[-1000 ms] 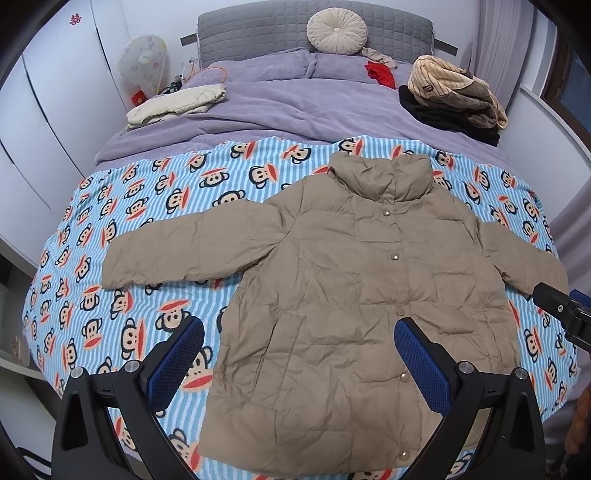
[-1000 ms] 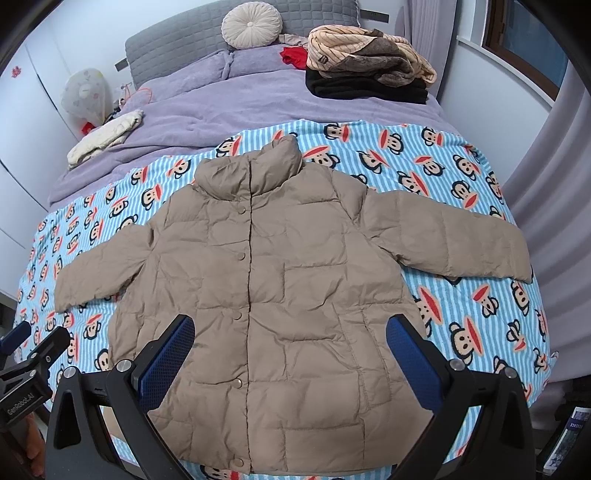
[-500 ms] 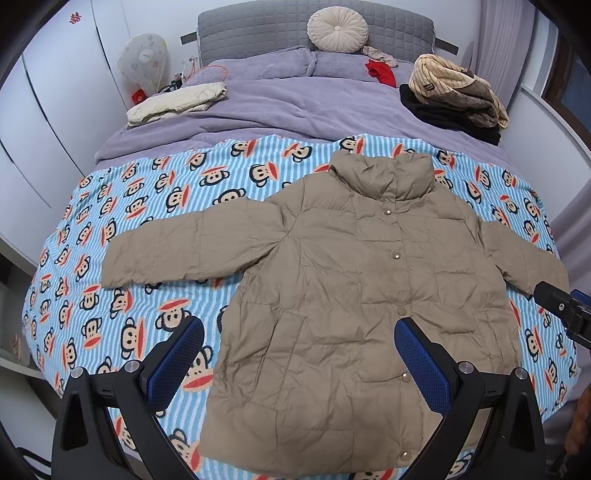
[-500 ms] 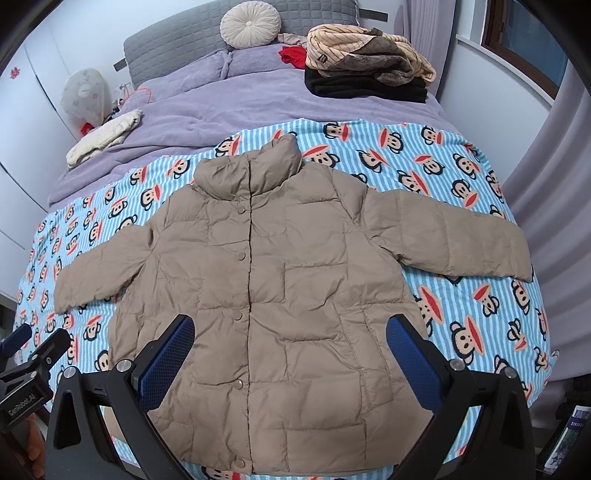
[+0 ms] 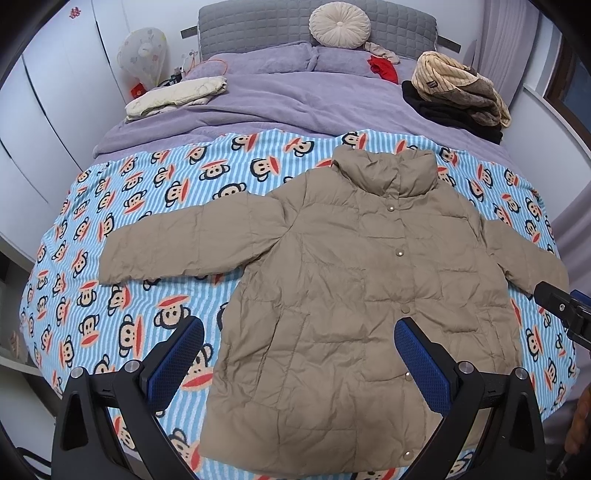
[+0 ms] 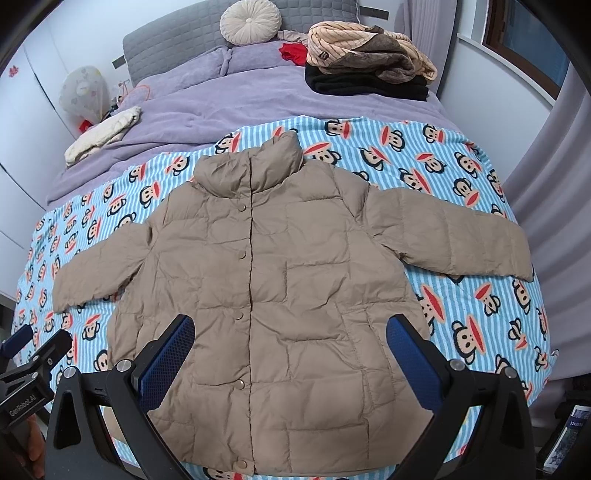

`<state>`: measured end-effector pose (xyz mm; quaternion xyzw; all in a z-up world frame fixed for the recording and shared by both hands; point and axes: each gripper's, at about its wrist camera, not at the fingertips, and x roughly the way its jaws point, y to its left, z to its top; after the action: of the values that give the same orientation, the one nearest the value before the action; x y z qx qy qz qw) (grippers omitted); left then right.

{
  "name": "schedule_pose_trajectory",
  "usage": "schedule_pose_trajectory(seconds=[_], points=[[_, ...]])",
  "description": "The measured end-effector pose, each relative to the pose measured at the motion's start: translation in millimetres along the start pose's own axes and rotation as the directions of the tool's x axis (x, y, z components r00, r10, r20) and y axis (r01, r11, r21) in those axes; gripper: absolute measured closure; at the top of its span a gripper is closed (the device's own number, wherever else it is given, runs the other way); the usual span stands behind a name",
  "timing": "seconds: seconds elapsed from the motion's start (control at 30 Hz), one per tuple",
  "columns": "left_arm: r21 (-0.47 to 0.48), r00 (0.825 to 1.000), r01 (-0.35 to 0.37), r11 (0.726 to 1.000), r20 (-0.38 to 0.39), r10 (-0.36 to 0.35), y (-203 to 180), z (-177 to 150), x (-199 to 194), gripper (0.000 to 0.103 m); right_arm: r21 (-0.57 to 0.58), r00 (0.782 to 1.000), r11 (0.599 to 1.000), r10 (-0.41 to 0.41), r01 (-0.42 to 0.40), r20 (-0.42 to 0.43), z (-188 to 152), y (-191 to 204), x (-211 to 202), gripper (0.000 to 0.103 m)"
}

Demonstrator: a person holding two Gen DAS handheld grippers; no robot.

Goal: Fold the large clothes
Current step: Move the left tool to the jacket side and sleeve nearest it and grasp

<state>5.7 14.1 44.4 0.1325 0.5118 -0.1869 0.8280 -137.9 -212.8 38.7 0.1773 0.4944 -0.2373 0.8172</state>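
Jacket (image 5: 354, 295) lies flat on my monkey blanket (image 5: 147, 206), collar toward twelve; left gripper (image 5: 299, 354) and right gripper (image 6: 291, 350) both gape wide, empty.

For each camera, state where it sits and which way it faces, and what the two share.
Left wrist: above the foot of the bed, facing the headboard; open left gripper frames the jacket; right gripper at the right edge.
Right wrist: same height, further right, facing the headboard; open right gripper over the jacket's hem; left gripper at the left edge.
Shared: the jacket spread flat on the monkey blanket, round cushion.
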Motion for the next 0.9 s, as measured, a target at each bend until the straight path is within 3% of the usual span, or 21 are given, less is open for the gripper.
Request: schedule_pose_trajectory(seconds=[0.4, 0.73, 0.9], points=[[-0.024, 0.998, 0.007, 1.000, -0.054, -0.008, 22, 0, 23, 0.000, -0.018, 0.998, 1.000, 0.000, -0.001, -0.057, 1, 18, 20, 0.000], [-0.112, 0.992, 0.067, 0.991, -0.101, -0.078, 79, -4, 68, 0.000, -0.081, 0.988, 0.997, 0.001, -0.014, -0.155, 1, 66, 56, 0.000], [-0.221, 0.982, 0.121, 0.968, -0.113, -0.148, 126, -8, 110, 0.000, -0.131, 0.976, 0.990, 0.014, -0.043, -0.215, -1, 101, 80, 0.000]])
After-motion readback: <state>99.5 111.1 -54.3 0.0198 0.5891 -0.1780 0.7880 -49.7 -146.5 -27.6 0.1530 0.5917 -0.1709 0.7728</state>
